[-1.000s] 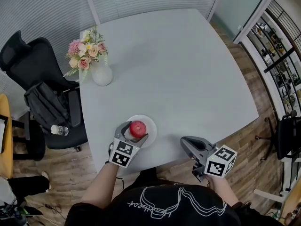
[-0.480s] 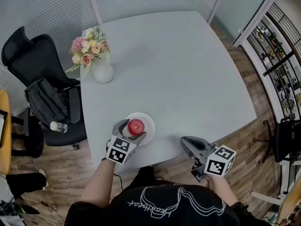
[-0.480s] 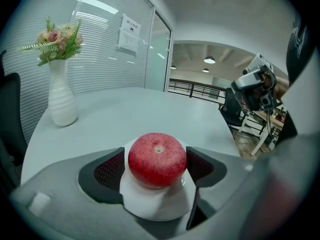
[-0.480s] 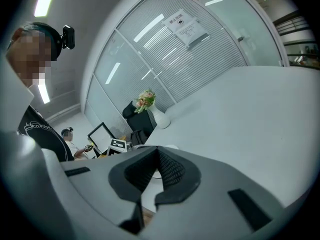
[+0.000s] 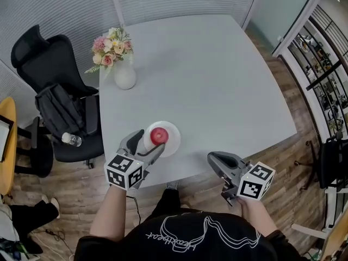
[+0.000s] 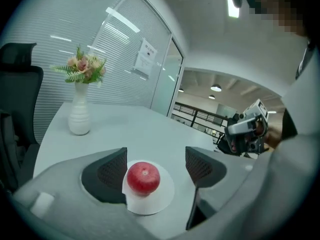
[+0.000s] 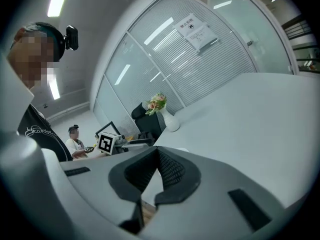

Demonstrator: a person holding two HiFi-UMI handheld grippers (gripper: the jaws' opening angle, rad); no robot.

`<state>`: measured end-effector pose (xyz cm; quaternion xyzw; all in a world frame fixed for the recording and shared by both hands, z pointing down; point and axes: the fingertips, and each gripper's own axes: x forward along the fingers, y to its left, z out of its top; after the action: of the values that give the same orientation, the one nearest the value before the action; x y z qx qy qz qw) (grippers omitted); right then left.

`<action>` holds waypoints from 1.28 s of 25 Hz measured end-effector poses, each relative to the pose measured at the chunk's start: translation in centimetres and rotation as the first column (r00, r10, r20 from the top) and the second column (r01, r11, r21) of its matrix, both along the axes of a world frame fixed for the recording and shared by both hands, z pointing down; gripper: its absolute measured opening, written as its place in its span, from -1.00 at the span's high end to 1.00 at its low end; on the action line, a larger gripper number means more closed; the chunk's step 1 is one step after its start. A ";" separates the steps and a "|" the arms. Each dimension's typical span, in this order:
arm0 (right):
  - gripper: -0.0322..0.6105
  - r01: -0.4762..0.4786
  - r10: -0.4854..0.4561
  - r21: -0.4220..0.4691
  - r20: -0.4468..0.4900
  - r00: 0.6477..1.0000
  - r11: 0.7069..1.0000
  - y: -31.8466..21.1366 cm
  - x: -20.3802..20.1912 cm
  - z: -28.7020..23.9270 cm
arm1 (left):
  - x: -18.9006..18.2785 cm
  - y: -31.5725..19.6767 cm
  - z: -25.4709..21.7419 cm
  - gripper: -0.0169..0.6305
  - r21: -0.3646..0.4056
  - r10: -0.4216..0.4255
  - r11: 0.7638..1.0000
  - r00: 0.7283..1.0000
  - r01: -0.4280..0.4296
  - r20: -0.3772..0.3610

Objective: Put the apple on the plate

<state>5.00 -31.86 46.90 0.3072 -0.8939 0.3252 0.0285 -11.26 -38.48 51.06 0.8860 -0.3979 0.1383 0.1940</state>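
A red apple (image 5: 159,135) rests on a small white plate (image 5: 172,142) near the front edge of the grey table (image 5: 206,80). My left gripper (image 5: 143,147) sits just behind the plate, open, its jaws apart and not touching the apple. In the left gripper view the apple (image 6: 143,178) lies on the plate (image 6: 150,206) between and beyond the two spread pads of the left gripper (image 6: 156,168). My right gripper (image 5: 216,161) hangs at the table's front edge, shut and empty; in the right gripper view its pads meet at the tips (image 7: 158,173).
A white vase of flowers (image 5: 124,74) stands at the table's back left. A black office chair (image 5: 51,88) with a bag and a water bottle (image 5: 70,139) is left of the table. Another person (image 7: 76,138) sits in the background of the right gripper view.
My left gripper has let go of the apple and drawn back toward me; the apple stays on the plate. The right gripper has hardly moved.
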 end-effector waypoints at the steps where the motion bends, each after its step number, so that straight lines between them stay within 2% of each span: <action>1: 0.88 0.006 -0.006 0.013 0.001 1.000 1.000 0.3 -0.1 -0.4 | 0.1 0.6 -1.2 -0.18 0.010 -0.004 1.000 1.000 0.004 -0.028; 5: 0.88 0.034 -0.034 0.073 -0.004 0.999 0.997 1.9 -0.7 -2.2 | 0.8 3.9 -5.9 -0.18 0.059 0.001 0.998 0.992 0.007 -0.123; 8: 0.88 0.061 -0.061 0.125 -0.003 0.998 0.990 3.3 -1.3 -3.9 | 1.8 7.3 -9.5 -0.15 0.084 0.029 0.996 0.977 -0.011 -0.213; 10: 0.88 0.084 -0.086 0.158 0.006 0.996 0.984 4.5 -1.8 -5.3 | 2.5 9.6 -11.8 -0.04 0.102 0.047 0.995 0.966 -0.022 -0.255; 11: 0.88 0.095 -0.098 0.174 0.011 0.995 0.980 5.1 -2.1 -5.9 | 2.7 10.6 -12.7 0.11 0.119 0.052 0.993 0.964 -0.021 -0.261; 13: 0.88 0.113 -0.120 0.207 0.021 0.993 0.972 6.5 -2.5 -7.1 | 3.1 12.6 -14.2 0.58 0.158 0.050 0.987 0.964 -0.009 -0.261; 14: 0.88 0.120 -0.129 0.221 0.027 0.991 0.968 7.1 -2.7 -7.5 | 3.3 13.5 -14.7 0.71 0.171 0.049 0.985 0.964 -0.004 -0.262; 17: 0.88 0.137 -0.153 0.249 0.047 0.987 0.959 8.7 -3.3 -8.7 | 4.0 15.7 -15.4 0.83 0.171 0.051 0.985 0.965 -0.007 -0.257; 23: 0.88 0.180 -0.200 0.309 0.035 0.979 0.934 11.5 -4.3 -10.0 | 5.3 19.0 -14.6 0.91 0.151 0.064 0.988 0.982 -0.038 -0.177; 32: 0.88 0.217 -0.229 0.330 -0.004 0.973 0.918 13.6 -5.3 -10.6 | 6.6 21.4 -15.3 0.91 0.185 0.105 0.979 0.985 -0.079 -0.135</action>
<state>-0.31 -18.25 36.29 0.1982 -0.9651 0.1714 -0.0016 -4.67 -17.11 35.74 0.9250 -0.3521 0.0465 0.1349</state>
